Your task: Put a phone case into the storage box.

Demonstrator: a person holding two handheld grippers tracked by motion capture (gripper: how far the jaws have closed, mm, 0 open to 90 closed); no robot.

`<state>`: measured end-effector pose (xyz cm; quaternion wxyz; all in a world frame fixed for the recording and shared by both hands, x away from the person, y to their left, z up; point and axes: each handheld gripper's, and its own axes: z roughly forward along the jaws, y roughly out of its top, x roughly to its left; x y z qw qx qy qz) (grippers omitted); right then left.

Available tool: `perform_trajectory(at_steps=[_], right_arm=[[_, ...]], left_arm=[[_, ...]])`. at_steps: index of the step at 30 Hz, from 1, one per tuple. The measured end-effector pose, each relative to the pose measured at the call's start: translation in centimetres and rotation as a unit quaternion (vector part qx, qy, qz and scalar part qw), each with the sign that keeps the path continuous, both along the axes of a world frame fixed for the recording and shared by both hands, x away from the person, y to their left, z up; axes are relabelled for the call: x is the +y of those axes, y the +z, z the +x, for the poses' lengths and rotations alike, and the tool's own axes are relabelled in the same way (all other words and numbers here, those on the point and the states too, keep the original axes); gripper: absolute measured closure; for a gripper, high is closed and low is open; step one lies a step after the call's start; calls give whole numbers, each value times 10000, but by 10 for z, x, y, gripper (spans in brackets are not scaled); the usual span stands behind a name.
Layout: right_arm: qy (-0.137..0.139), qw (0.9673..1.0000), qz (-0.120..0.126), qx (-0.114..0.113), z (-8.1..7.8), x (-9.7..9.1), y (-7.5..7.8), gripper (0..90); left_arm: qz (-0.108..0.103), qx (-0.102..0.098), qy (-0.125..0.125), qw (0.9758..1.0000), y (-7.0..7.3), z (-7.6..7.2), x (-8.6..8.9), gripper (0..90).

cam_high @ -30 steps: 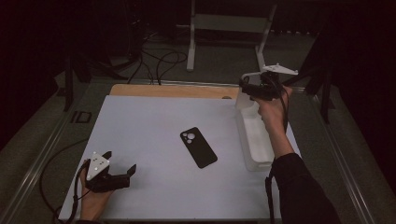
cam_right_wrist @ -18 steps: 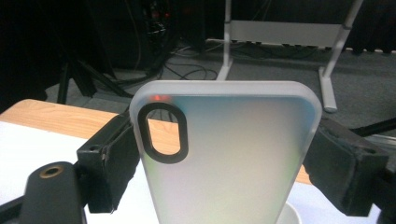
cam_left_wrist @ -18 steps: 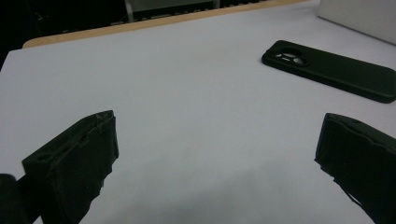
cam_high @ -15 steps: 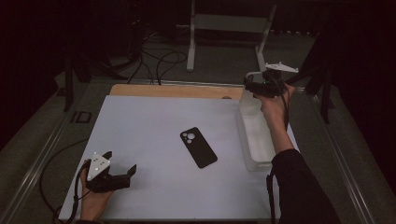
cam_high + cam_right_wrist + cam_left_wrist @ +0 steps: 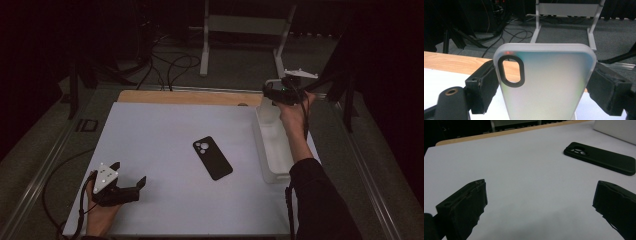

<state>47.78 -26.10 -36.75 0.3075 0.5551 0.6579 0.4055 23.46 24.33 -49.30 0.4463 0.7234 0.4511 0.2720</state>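
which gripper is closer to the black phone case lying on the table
Left. The left gripper, open, rests near the table's front left, the black phone case just ahead. The right gripper holds a translucent phone case over the white bin, farther away.

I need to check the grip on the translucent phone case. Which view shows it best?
The right gripper view: the translucent phone case stands upright and close, clamped by its side edges in the right tool. The high view shows it small and dim above the white bin.
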Motion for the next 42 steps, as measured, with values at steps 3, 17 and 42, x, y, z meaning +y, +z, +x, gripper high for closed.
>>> perform_trajectory(at_steps=[3,17,42], right_arm=[[-9,10000,-31,35,1,0,-2,163],[-111,9997,-98,195,9,-3,-19,163],[-309,9973,-144,644,19,-4,-59,162]], left_arm=[[-12,0,6,10000,0,0,0,0],[-31,-12,5,10000,1,0,1,0],[-92,-17,7,10000,1,0,2,0]])
